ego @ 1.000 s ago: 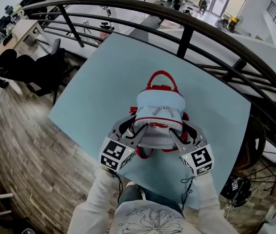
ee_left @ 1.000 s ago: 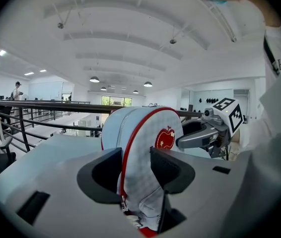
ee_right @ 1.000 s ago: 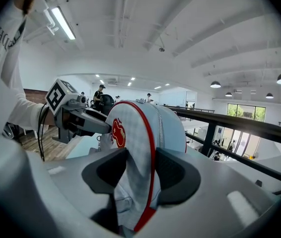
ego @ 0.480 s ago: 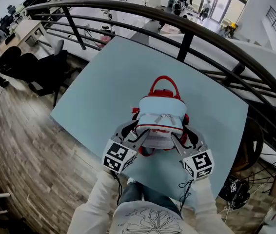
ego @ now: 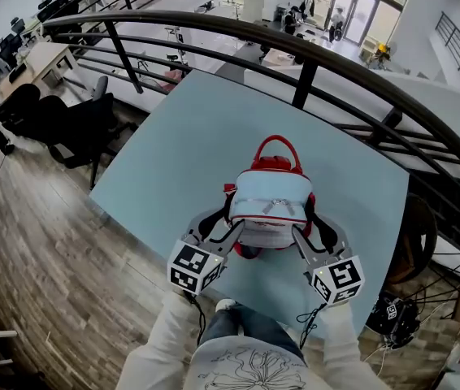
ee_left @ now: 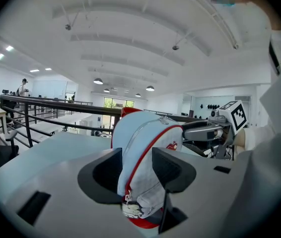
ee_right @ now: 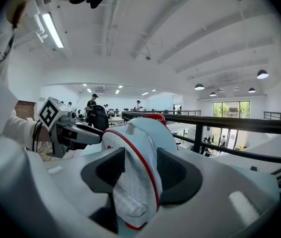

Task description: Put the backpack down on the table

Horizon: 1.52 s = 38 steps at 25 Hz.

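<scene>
since a second ago both tongs have spread wider. our left gripper [ee_left: 136, 168] has its jaws opening, the near left side of the pale blue fabric backpack [ego: 272, 205] with red trim between them, no longer pinched. our right gripper [ee_right: 140, 171] stands apart around the bag's right side likewise. we see the backpack upright near our edge of the light blue table top [ego: 185, 140], red handle uppermost, with the curved black metal railing [ego: 311, 49] beyond.
</scene>
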Each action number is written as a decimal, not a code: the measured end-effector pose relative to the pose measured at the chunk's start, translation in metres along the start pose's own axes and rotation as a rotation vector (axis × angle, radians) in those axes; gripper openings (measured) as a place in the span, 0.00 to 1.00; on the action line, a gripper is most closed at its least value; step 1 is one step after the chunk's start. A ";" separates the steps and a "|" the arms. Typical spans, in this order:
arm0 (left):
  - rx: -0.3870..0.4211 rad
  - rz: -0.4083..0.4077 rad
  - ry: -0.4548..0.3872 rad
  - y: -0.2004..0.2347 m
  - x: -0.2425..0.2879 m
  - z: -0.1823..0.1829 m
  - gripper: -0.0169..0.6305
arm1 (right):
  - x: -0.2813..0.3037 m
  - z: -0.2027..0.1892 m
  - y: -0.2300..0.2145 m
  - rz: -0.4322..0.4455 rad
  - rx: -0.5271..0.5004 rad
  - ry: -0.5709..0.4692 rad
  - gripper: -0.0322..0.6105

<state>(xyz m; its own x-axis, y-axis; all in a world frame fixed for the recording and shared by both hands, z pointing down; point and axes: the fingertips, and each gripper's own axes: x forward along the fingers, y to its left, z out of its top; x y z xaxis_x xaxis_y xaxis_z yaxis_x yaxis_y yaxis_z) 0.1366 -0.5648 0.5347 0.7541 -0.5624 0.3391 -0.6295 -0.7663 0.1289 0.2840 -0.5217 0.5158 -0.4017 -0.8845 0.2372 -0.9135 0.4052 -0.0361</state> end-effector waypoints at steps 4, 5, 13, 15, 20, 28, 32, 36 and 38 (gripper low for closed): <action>-0.012 0.029 -0.068 0.006 -0.018 0.022 0.32 | -0.008 0.027 0.008 -0.021 -0.021 -0.066 0.38; -0.012 0.038 -0.081 0.006 -0.022 0.028 0.31 | -0.010 0.033 0.008 -0.025 -0.028 -0.078 0.38; -0.012 0.115 -0.232 0.015 -0.060 0.078 0.22 | -0.026 0.075 0.013 -0.146 -0.024 -0.195 0.11; -0.007 0.147 -0.266 0.018 -0.070 0.088 0.19 | -0.029 0.085 0.016 -0.160 -0.035 -0.214 0.10; 0.003 0.181 -0.321 0.016 -0.089 0.112 0.19 | -0.039 0.107 0.021 -0.194 -0.021 -0.267 0.09; 0.035 0.206 -0.354 0.009 -0.108 0.129 0.13 | -0.045 0.122 0.034 -0.247 -0.028 -0.299 0.09; 0.046 0.227 -0.366 0.008 -0.117 0.132 0.10 | -0.049 0.124 0.038 -0.259 -0.027 -0.308 0.07; 0.068 0.247 -0.364 0.007 -0.120 0.132 0.09 | -0.054 0.124 0.037 -0.275 -0.020 -0.312 0.07; 0.073 0.246 -0.358 0.005 -0.118 0.131 0.09 | -0.055 0.124 0.036 -0.289 -0.014 -0.314 0.07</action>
<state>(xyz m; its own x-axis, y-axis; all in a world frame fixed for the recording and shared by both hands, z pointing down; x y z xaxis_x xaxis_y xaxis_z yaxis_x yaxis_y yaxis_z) 0.0694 -0.5427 0.3731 0.6090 -0.7931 0.0053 -0.7931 -0.6089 0.0144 0.2657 -0.4871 0.3808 -0.1312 -0.9887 -0.0721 -0.9913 0.1314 0.0024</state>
